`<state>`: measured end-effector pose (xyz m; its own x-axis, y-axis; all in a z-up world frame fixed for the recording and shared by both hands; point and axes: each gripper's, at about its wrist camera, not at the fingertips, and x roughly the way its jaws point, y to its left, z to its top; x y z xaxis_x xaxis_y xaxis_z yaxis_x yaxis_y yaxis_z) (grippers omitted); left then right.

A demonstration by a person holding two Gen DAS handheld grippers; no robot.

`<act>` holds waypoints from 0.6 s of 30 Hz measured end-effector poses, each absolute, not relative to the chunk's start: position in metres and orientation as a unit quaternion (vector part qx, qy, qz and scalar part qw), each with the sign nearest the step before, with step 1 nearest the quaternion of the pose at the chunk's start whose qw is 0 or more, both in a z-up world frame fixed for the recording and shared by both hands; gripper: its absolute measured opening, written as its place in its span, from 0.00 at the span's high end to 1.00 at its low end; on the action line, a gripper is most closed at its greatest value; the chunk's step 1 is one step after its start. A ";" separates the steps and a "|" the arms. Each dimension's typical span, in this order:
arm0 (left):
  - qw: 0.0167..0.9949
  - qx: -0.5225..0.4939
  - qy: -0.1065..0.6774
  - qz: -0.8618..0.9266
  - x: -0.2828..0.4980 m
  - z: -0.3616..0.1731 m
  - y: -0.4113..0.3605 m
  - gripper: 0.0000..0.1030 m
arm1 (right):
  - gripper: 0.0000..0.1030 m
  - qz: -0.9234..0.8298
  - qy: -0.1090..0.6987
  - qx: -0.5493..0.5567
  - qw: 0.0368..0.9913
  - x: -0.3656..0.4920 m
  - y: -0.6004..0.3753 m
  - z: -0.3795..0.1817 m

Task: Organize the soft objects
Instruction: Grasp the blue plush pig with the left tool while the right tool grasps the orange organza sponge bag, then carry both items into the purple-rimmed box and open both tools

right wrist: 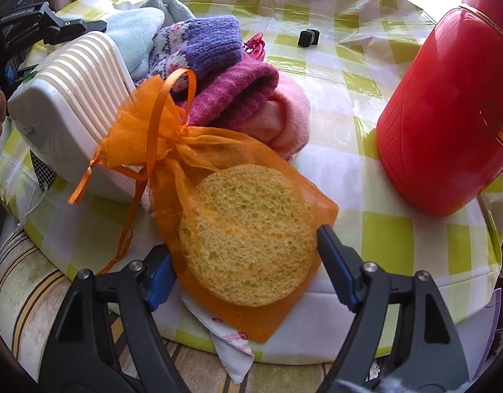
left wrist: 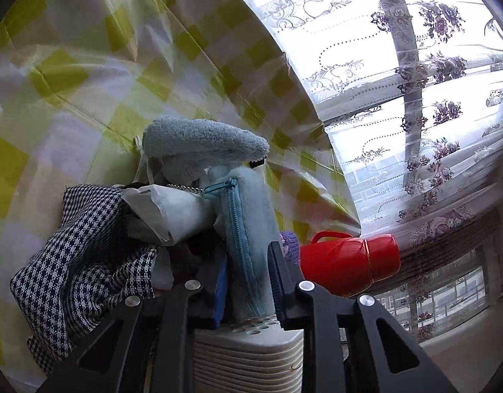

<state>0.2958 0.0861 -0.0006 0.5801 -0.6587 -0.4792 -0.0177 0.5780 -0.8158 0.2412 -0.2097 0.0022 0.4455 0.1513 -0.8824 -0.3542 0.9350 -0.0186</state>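
My left gripper (left wrist: pixel 246 255) is shut on a pale blue fluffy zip pouch (left wrist: pixel 248 216), which stands upright over the white ribbed basket (left wrist: pixel 248 353). A blue fuzzy cloth (left wrist: pixel 202 140), a white bag (left wrist: pixel 166 213) and a houndstooth fabric (left wrist: pixel 84 262) are piled in and over that basket. In the right wrist view an orange organza bag (right wrist: pixel 172 137) with a round yellow sponge (right wrist: pixel 248 235) inside lies on the checked tablecloth (right wrist: pixel 366 239). My right gripper (right wrist: pixel 244 255) is open, its pads on either side of the sponge, close to its edges.
Against the basket (right wrist: pixel 77 75) lean a purple knit (right wrist: pixel 205 46), a magenta knit (right wrist: pixel 238 88) and a pink cloth (right wrist: pixel 287 121). A red jug (right wrist: pixel 448 108) stands at the right. A small black object (right wrist: pixel 308 37) lies farther back. A striped cushion (right wrist: pixel 18 288) sits below the table edge.
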 end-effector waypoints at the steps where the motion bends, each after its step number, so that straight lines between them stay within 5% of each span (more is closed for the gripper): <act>1: 0.791 -0.409 0.407 -0.201 0.295 0.000 0.086 0.89 | 0.22 0.149 0.501 -0.096 0.847 0.241 -0.212 0.004; 18: 0.821 -0.446 0.283 -0.217 0.260 0.040 0.105 0.92 | 0.22 0.119 0.454 -0.014 0.883 0.214 -0.253 0.047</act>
<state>0.2601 0.1051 0.0405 0.7457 -0.6090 -0.2703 0.1053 0.5083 -0.8547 0.2144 -0.2530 0.0466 0.5591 0.1968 -0.8054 -0.2229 0.9713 0.0825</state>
